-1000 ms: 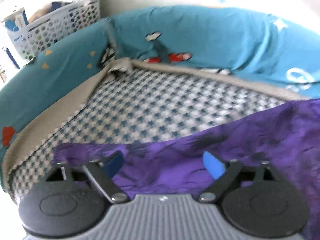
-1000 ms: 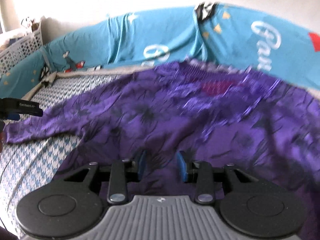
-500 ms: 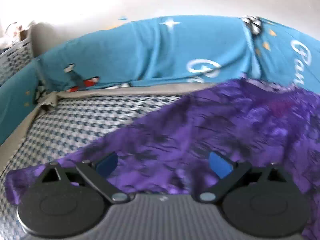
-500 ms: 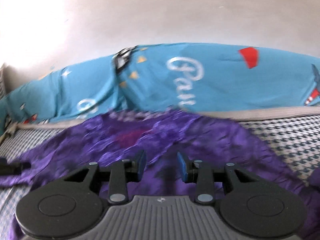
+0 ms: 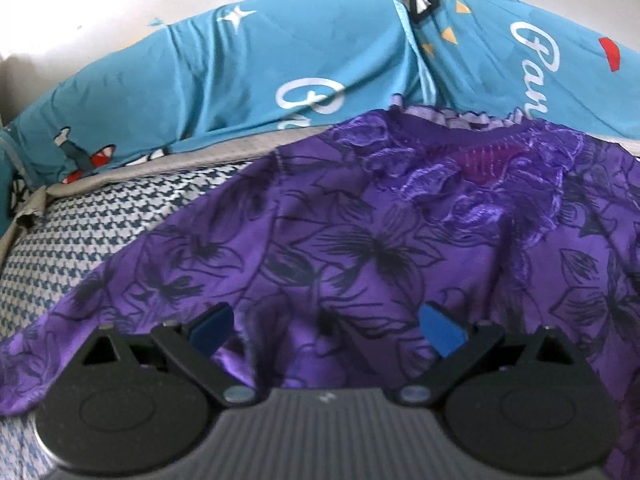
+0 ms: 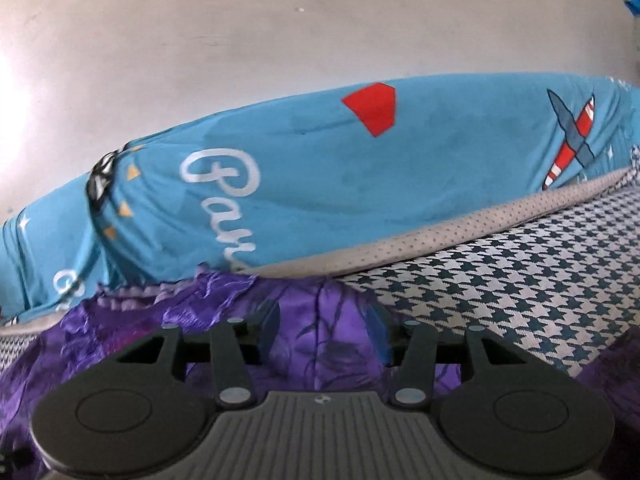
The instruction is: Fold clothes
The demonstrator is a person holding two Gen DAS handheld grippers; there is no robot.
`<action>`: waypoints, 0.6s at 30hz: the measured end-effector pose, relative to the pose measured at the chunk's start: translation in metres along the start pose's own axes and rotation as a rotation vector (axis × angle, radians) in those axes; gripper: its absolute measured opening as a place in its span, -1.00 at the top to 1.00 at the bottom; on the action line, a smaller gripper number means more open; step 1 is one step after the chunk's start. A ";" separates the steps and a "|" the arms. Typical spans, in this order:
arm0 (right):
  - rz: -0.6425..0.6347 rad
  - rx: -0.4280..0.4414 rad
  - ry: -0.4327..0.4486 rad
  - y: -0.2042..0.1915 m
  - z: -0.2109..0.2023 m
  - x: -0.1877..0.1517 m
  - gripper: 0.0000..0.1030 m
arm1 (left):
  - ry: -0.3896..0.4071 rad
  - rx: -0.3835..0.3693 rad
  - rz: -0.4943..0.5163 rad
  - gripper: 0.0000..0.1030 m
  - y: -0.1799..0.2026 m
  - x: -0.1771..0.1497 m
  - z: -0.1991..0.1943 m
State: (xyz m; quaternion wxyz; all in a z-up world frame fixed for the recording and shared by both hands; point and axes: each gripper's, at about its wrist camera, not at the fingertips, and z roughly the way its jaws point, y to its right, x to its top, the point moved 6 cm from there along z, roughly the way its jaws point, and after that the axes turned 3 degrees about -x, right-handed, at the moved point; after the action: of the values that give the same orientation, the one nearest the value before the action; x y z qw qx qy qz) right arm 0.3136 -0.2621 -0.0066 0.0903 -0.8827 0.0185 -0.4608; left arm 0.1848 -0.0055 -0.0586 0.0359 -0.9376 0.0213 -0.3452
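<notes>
A purple top with a dark flower print lies spread on the houndstooth mattress, its frilled neckline toward the blue bolster. My left gripper is open and empty just above the garment's body, left of its middle. In the right wrist view the same top shows at its right shoulder. My right gripper is open, with purple cloth lying between its fingers; whether they touch it I cannot tell.
A teal bolster with white script and plane prints runs along the far side against a pale wall. A grey mesh strip edges the mattress. Bare houndstooth mattress lies right of the garment.
Both grippers have swung to the right across the top. The left now faces the neckline instead of the sleeve and basket corner. The right gripper's fingers have opened wider at the garment's right shoulder.
</notes>
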 end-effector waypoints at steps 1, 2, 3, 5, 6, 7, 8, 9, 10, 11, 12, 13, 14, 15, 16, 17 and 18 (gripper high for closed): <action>0.007 0.002 -0.003 0.001 0.004 0.001 0.07 | -0.003 -0.003 0.004 -0.94 0.002 0.000 0.001; 0.009 0.000 -0.008 0.001 0.008 0.001 0.07 | -0.007 -0.003 0.009 -0.94 0.003 0.000 0.003; 0.006 -0.004 -0.012 0.000 0.012 0.002 0.06 | -0.010 -0.004 0.014 -0.94 0.004 -0.001 0.004; -0.006 -0.008 -0.013 -0.001 0.018 0.003 0.06 | -0.019 -0.007 0.021 -0.94 0.006 -0.002 0.006; -0.010 -0.011 -0.014 -0.002 0.022 0.003 0.05 | -0.022 -0.008 0.024 -0.94 0.006 -0.003 0.007; -0.009 -0.014 -0.016 -0.002 0.025 0.003 0.04 | -0.025 -0.009 0.026 -0.95 0.006 -0.003 0.007; -0.006 -0.016 -0.018 -0.002 0.029 0.003 0.03 | -0.028 -0.009 0.028 -0.95 0.007 -0.003 0.008; -0.004 -0.017 -0.022 -0.002 0.032 0.003 -0.02 | -0.031 -0.009 0.028 -0.96 0.007 -0.003 0.009; -0.002 -0.018 -0.025 -0.002 0.036 0.002 -0.05 | -0.034 -0.009 0.028 -0.96 0.007 -0.003 0.010; -0.002 -0.020 -0.031 -0.002 0.040 0.001 -0.05 | -0.037 -0.011 0.028 -0.96 0.007 -0.004 0.011; -0.004 -0.019 -0.039 -0.003 0.043 0.000 -0.05 | -0.041 -0.013 0.028 -0.96 0.007 -0.004 0.012; -0.005 -0.018 -0.047 -0.004 0.046 -0.001 -0.05 | -0.043 -0.014 0.029 -0.96 0.007 -0.004 0.013; -0.006 -0.017 -0.056 -0.005 0.049 -0.003 -0.05 | -0.045 -0.014 0.032 -0.97 0.008 -0.005 0.014; -0.012 -0.017 -0.063 -0.006 0.052 -0.004 -0.05 | -0.046 -0.015 0.034 -0.97 0.009 -0.005 0.014; -0.018 -0.020 -0.068 -0.007 0.054 -0.005 -0.04 | -0.048 -0.015 0.037 -0.97 0.009 -0.006 0.015; -0.024 -0.025 -0.073 -0.008 0.055 -0.006 -0.04 | -0.049 -0.015 0.040 -0.98 0.010 -0.006 0.016; -0.026 -0.029 -0.077 -0.009 0.057 -0.007 0.05 | -0.050 -0.016 0.042 -0.98 0.010 -0.007 0.016</action>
State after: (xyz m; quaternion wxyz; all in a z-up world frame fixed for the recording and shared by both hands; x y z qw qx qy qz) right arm 0.3559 -0.2444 -0.0428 0.0721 -0.9012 0.0100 -0.4272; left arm 0.1902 -0.0143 -0.0763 0.0363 -0.9456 0.0429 -0.3204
